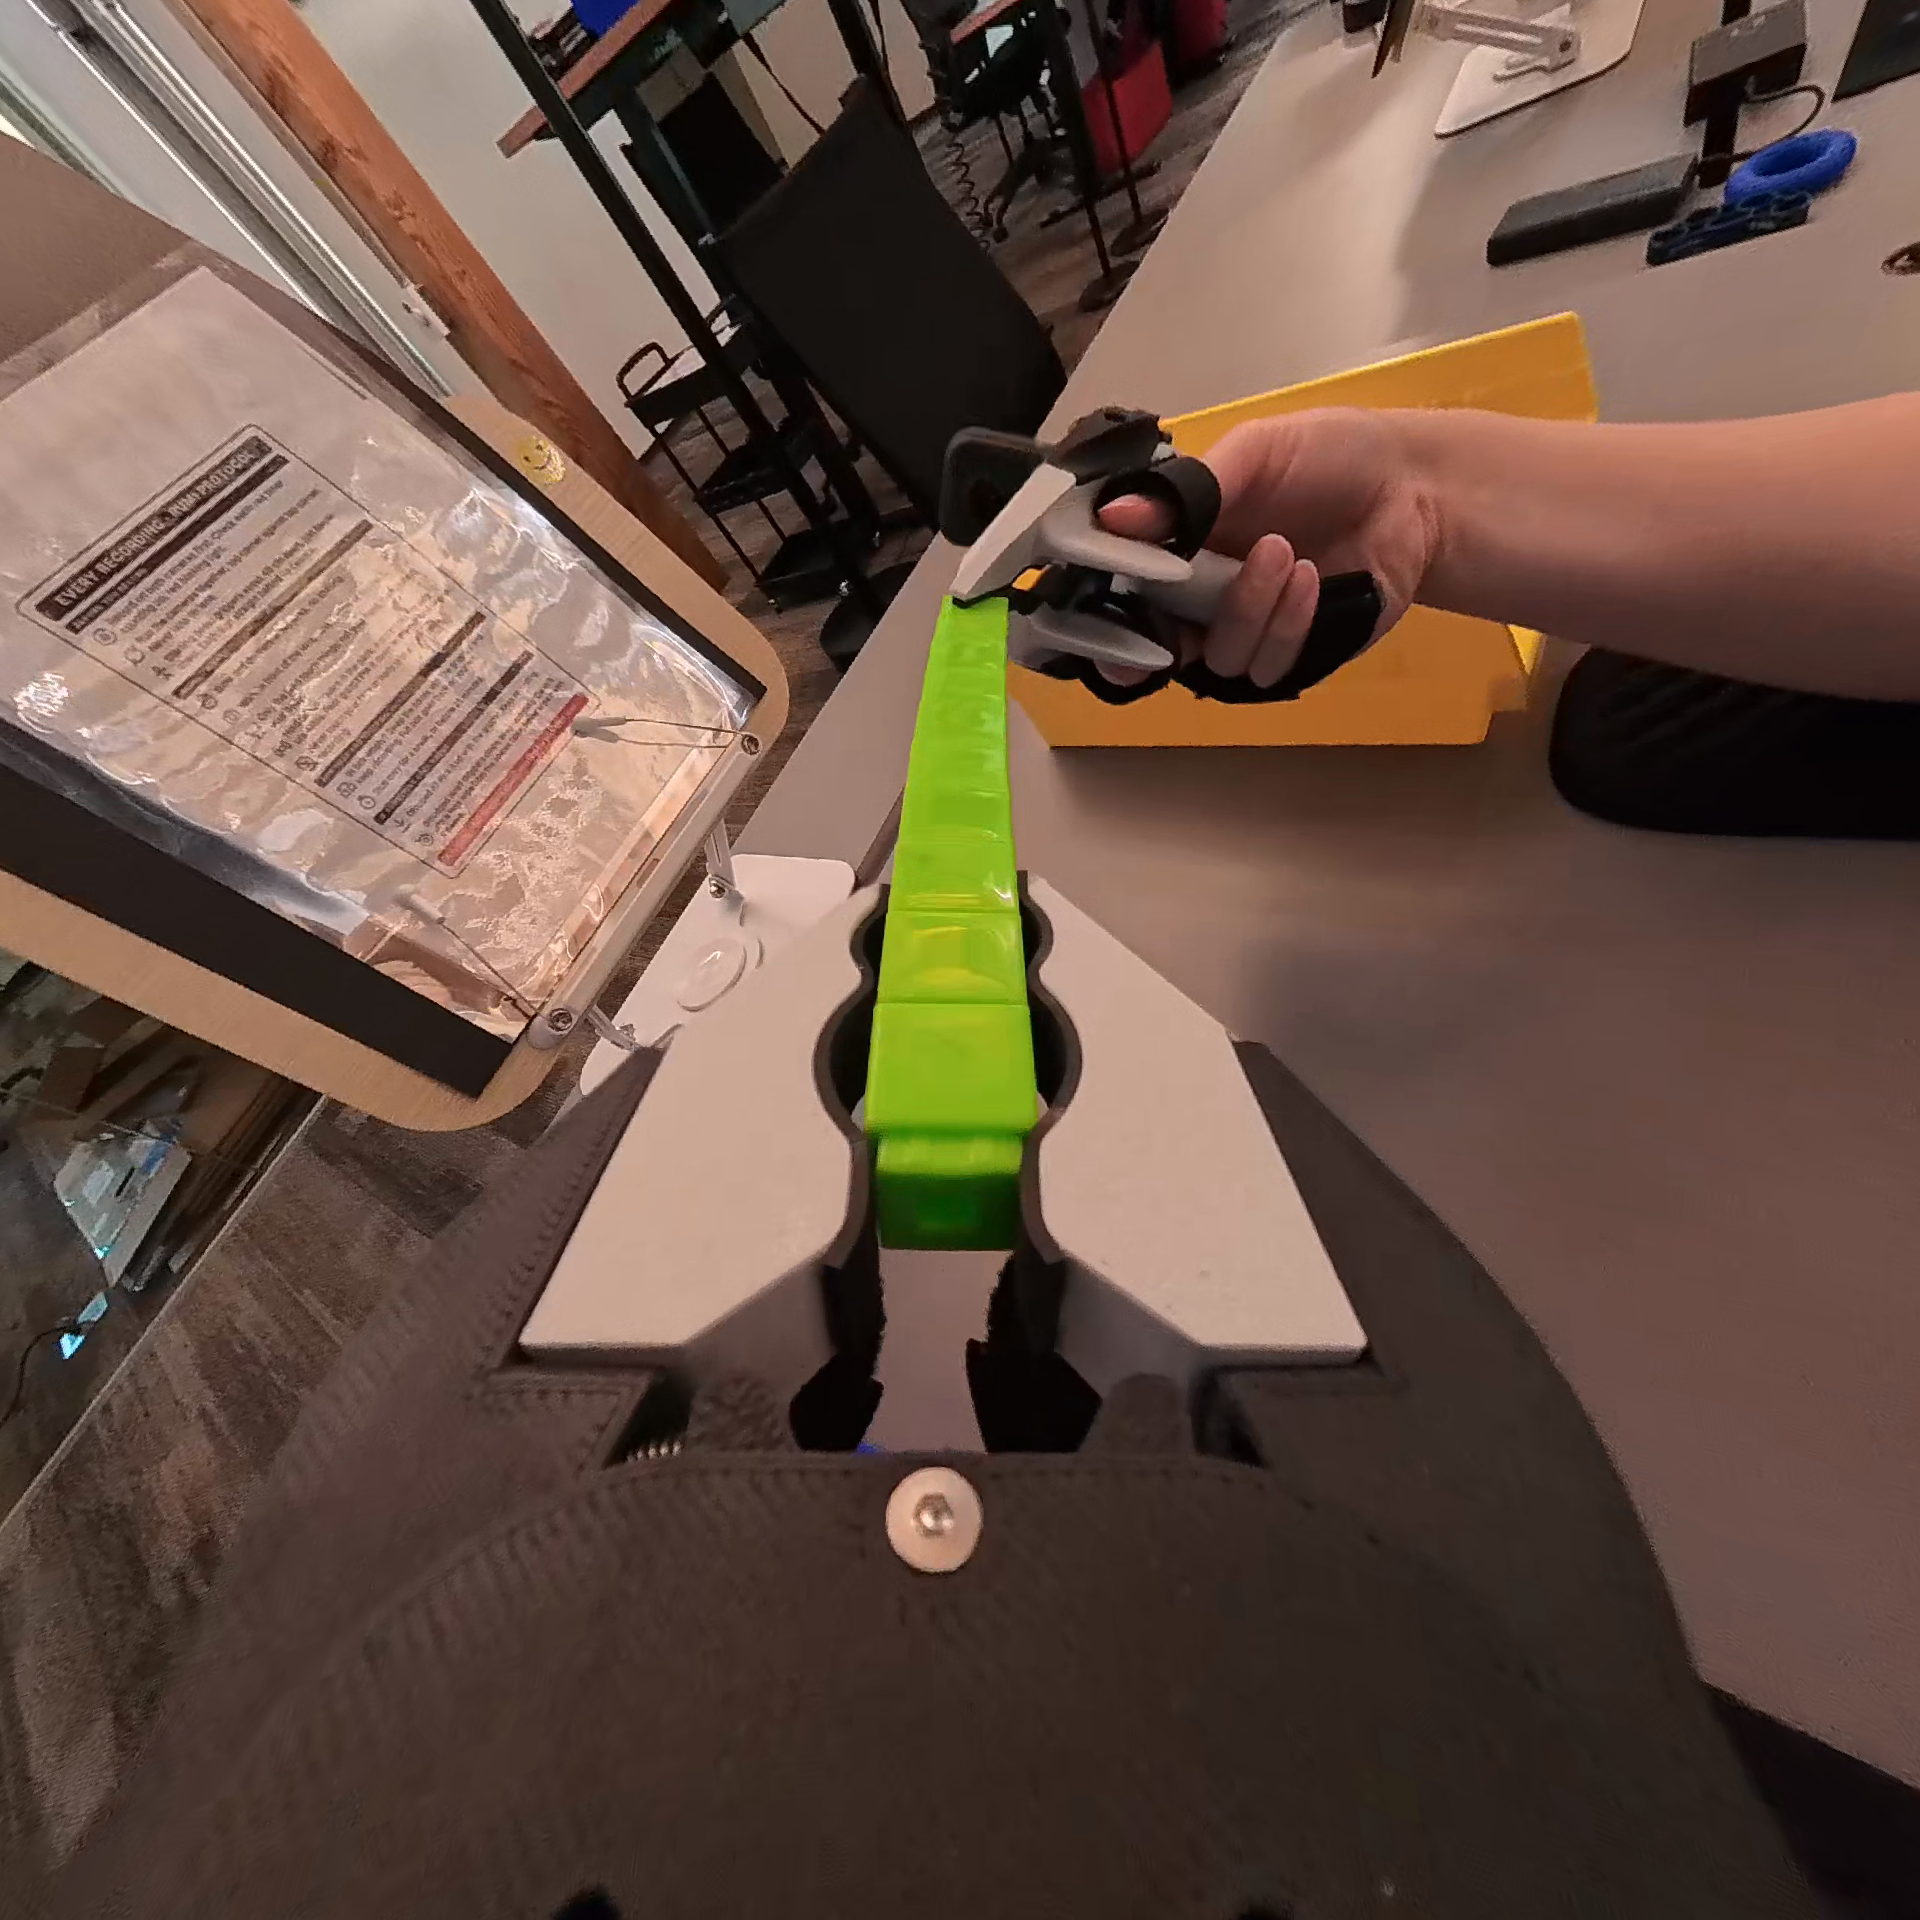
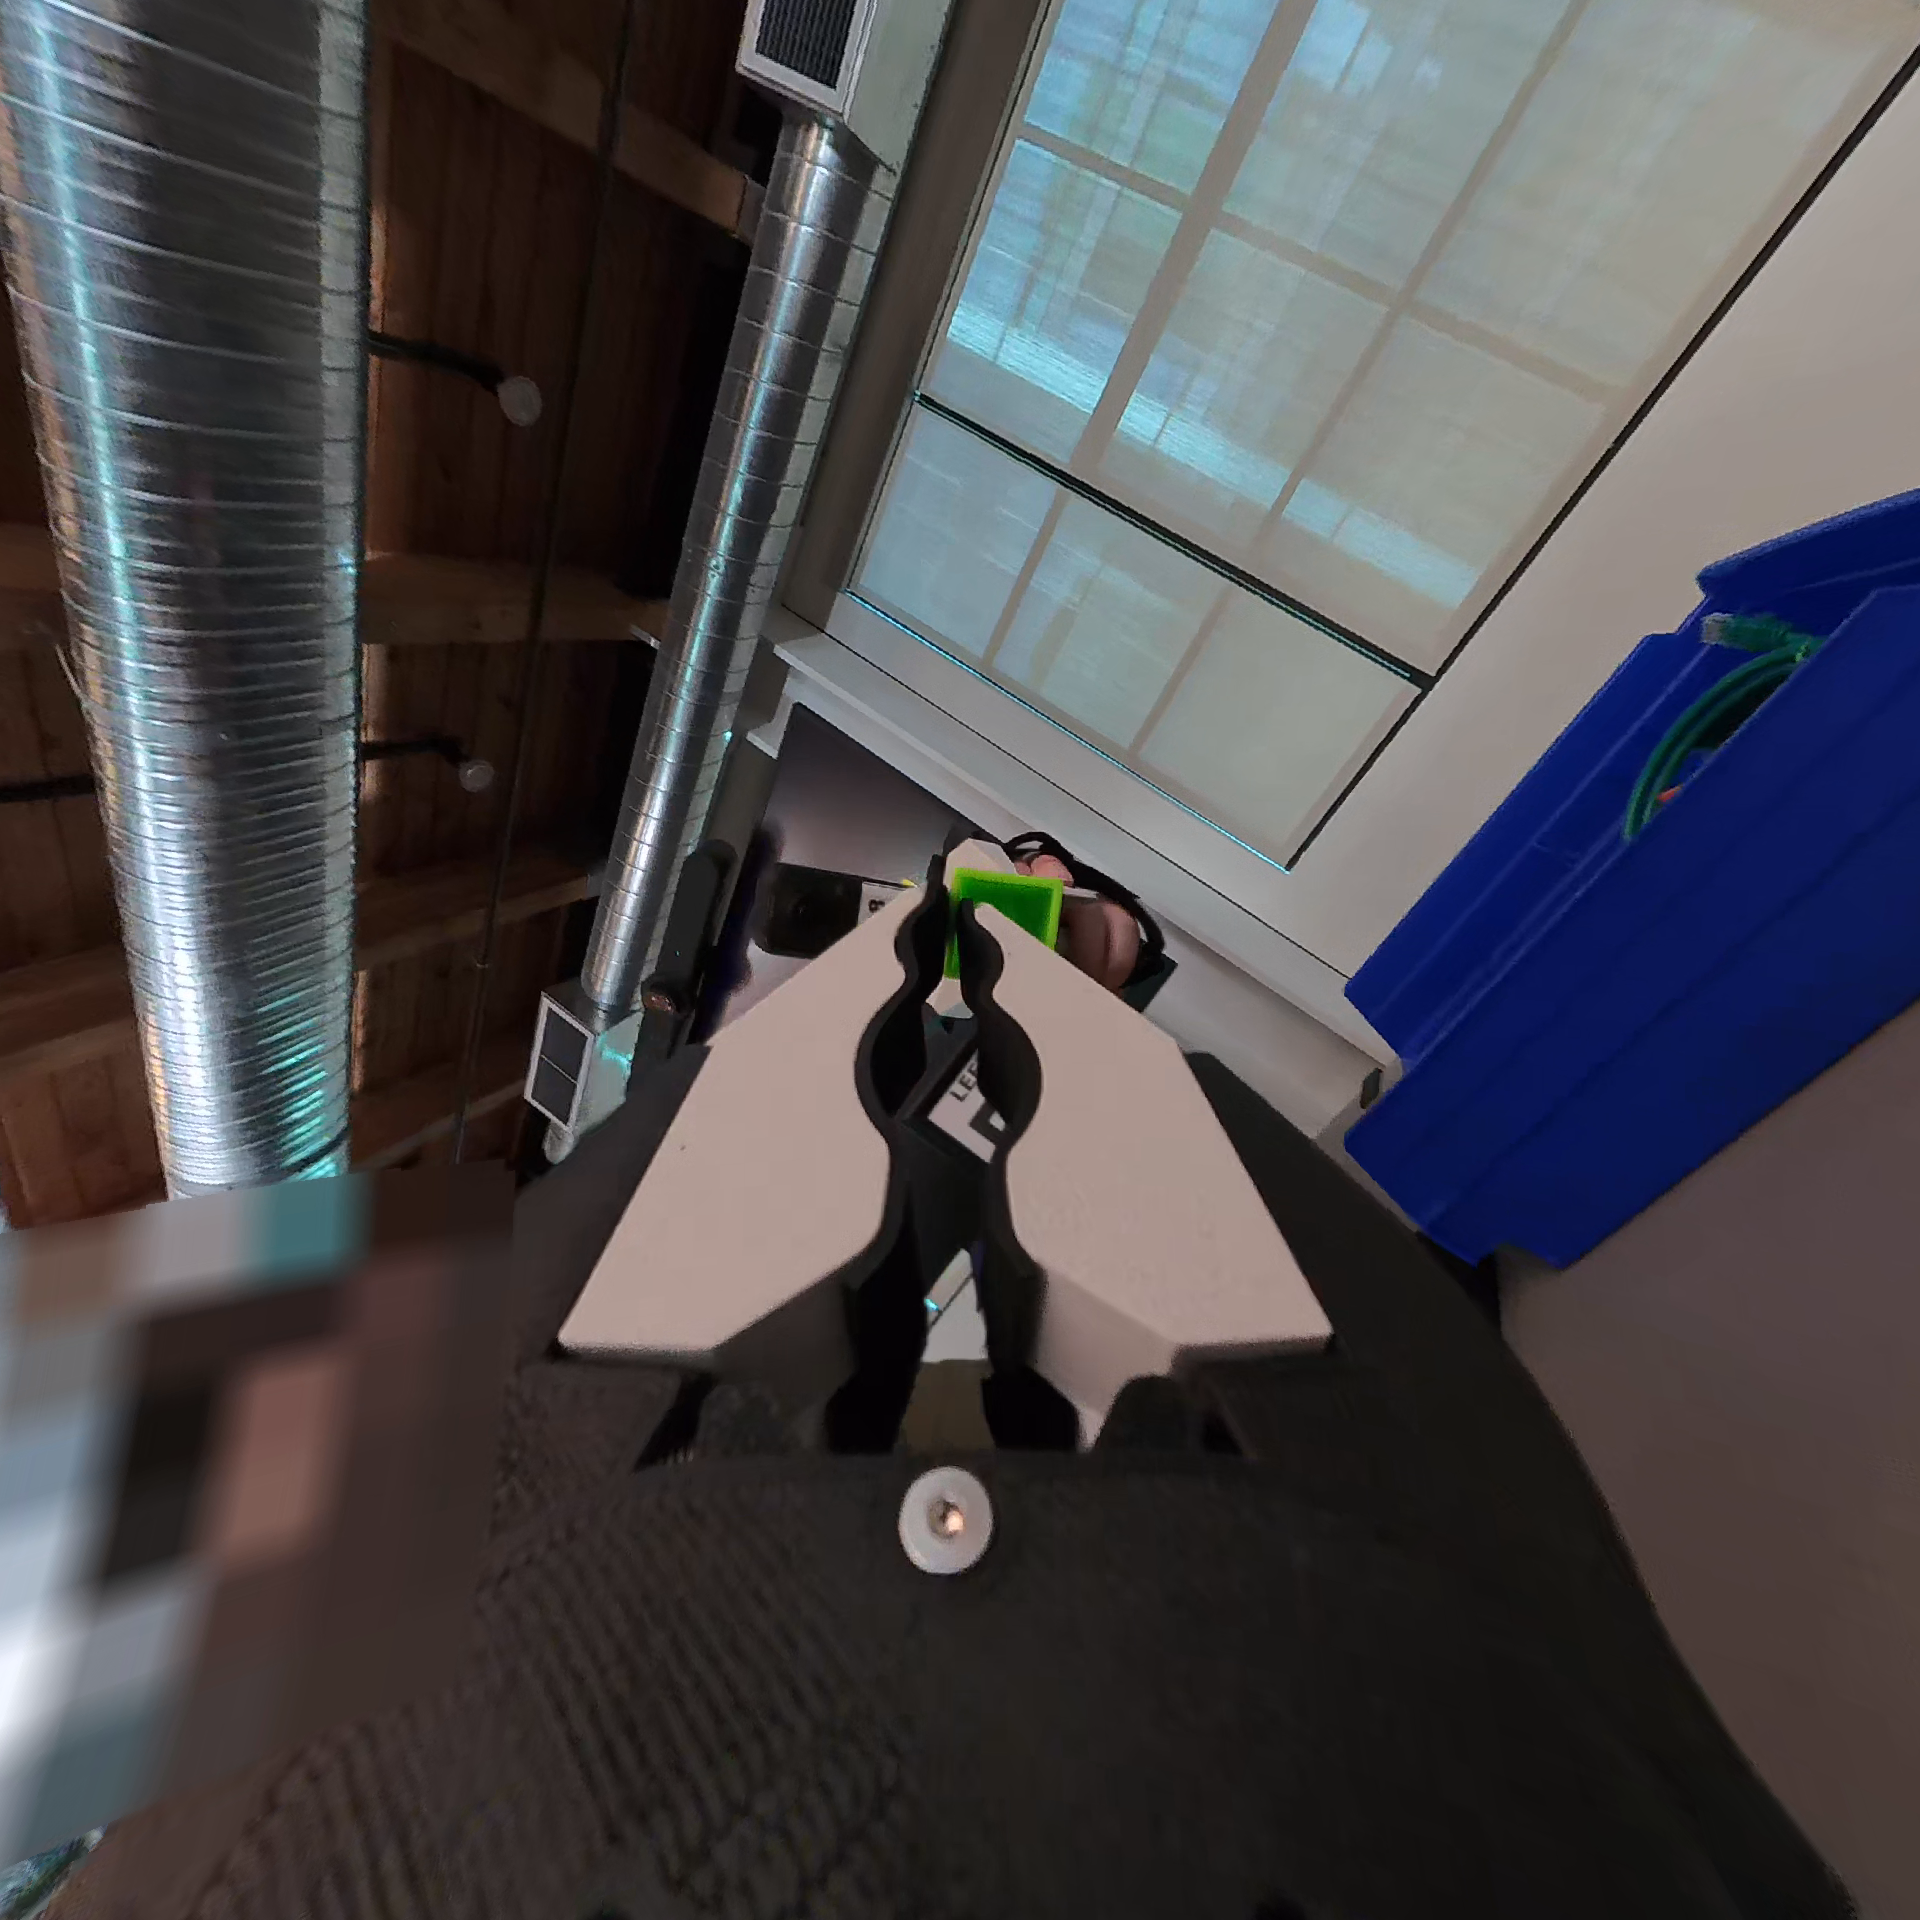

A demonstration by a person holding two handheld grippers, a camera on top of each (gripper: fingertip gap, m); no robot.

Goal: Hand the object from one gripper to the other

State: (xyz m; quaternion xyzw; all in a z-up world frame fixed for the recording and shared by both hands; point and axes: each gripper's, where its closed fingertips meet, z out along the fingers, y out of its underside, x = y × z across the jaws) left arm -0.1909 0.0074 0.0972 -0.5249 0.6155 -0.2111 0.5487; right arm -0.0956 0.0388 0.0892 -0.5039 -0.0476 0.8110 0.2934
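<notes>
A long bright green rod of snapped-together blocks (image 1: pixel 956 790) runs forward from my left gripper (image 1: pixel 951 904), which is shut on its near end above the grey table (image 1: pixel 1455 1091). My right gripper (image 1: pixel 997 618), held in a hand, meets the rod's far end, with one fingertip on top of that end and the other beside it. In the right wrist view the right gripper (image 2: pixel 945 920) points upward with its jaws nearly together, pinching an edge of the rod's square end (image 2: pixel 1013 909). The left gripper shows behind it, mostly hidden.
A yellow bin (image 1: pixel 1299 717) sits on the table behind the right gripper. A tilted wooden stand with a laminated sheet (image 1: pixel 312 675) is at the left. A black pad (image 1: pixel 1725 748) lies at the right. A blue bin (image 2: pixel 1662 935) is to the right. The gap from one gripper's tips to the other's is roughly 11 cm.
</notes>
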